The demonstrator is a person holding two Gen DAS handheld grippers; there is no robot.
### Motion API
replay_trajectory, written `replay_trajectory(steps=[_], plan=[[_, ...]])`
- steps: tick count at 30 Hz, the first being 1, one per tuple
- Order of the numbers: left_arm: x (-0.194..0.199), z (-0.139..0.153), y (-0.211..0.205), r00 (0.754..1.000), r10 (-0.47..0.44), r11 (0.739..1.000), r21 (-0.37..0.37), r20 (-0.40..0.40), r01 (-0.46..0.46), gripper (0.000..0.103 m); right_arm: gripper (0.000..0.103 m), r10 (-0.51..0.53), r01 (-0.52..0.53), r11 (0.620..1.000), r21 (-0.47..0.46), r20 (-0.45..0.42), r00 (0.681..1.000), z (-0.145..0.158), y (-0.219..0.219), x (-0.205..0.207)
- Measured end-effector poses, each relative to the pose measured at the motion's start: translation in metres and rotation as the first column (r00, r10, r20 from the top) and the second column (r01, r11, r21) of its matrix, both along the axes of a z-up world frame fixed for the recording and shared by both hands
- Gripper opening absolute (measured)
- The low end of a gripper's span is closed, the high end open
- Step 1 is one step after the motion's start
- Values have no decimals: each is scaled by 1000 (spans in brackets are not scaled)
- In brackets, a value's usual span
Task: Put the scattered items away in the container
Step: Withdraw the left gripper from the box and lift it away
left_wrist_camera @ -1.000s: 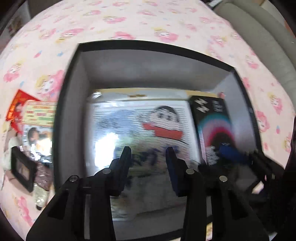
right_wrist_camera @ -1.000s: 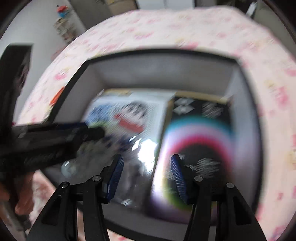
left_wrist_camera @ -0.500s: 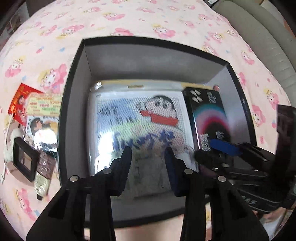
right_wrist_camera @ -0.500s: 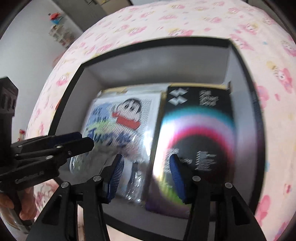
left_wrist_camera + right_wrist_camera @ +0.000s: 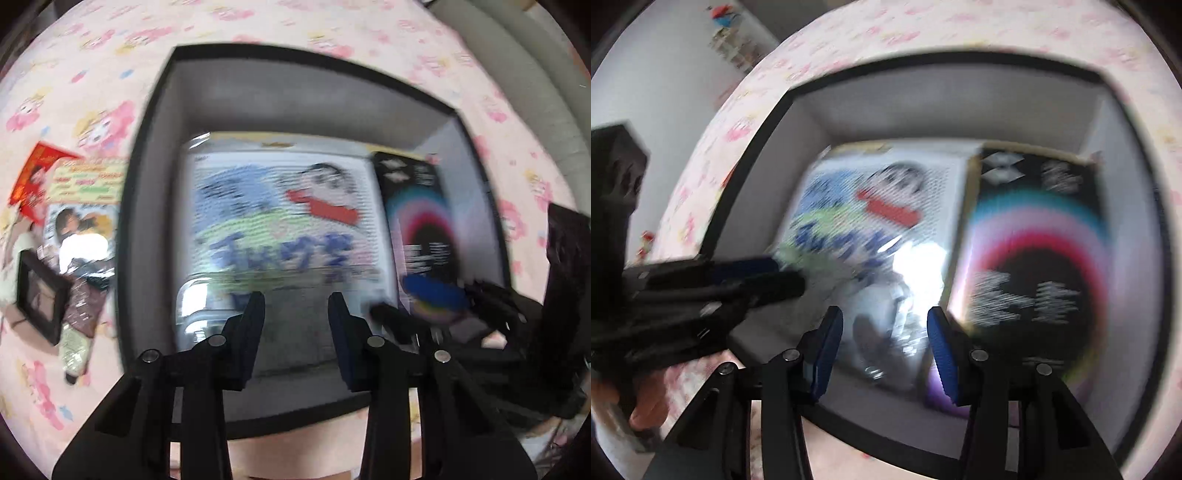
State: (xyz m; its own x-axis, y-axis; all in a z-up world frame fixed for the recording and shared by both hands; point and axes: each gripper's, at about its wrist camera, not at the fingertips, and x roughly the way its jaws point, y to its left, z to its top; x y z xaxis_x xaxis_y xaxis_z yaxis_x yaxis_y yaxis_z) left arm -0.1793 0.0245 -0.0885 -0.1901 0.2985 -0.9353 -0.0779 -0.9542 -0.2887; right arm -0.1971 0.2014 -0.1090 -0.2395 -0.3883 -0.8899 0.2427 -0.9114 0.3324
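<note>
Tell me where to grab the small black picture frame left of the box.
Grip the black picture frame across its raised border, coming straight down with the left claw. It lies flat on the pink sheet, partly under wrappers, so take the exposed outer edge.

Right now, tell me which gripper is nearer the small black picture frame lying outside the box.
Left. The left gripper hangs over the black box, whose left wall borders the picture frame. The right gripper is over the box's opposite side.

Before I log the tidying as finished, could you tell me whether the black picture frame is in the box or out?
Out. The picture frame lies on the pink bedsheet, left of the box, among other loose items.
</note>
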Motion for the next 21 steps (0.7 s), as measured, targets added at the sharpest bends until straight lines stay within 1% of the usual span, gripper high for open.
replay_trajectory(steps=[1,2,4,5,6,7,10,12,14,16,17,18,19,21], plan=[[1,1,4,1000,-16,1000,13,-3,16,40,44,-29,33,997,65,-55,998,6,3,2],[-3,-1,10,999,-36,999,20,-4,37,40,44,-54,74,985,154,-128,990,14,6,3],[-14,-9,28,998,-69,997,24,5,69,40,44,-64,133,951,278,-244,968,26,7,8],[-17,-10,32,997,-80,996,28,12,79,40,44,-61,150,939,309,-279,958,30,10,10],[-18,-13,38,996,-89,995,34,22,89,40,45,-60,152,938,313,-283,957,30,7,6],[-17,-14,37,995,-91,995,31,30,90,38,44,-64,143,945,294,-263,963,29,8,5],[-17,-16,36,996,-76,997,4,41,75,38,45,-74,124,956,264,-191,979,17,11,-1],[-17,-14,31,998,-50,998,-38,48,52,38,45,-72,97,971,218,-122,990,8,11,-4],[-16,-14,26,998,-34,996,-85,46,38,38,45,-61,76,979,187,-83,995,6,10,-6],[-16,-13,19,999,-24,994,-110,44,29,38,45,-40,50,985,167,-63,997,5,5,5],[-13,-23,18,999,-16,993,-117,43,21,38,45,-30,39,986,164,-55,998,3,3,4],[-12,-25,15,999,-6,993,-120,42,11,37,45,-22,30,986,163,-47,999,1,1,5],[-12,-25,10,999,5,995,-100,44,0,37,46,-14,20,986,163,-35,999,-1,0,6],[-14,-26,5,999,20,997,-76,48,-16,37,48,-12,20,985,173,-47,999,-1,-1,8]])
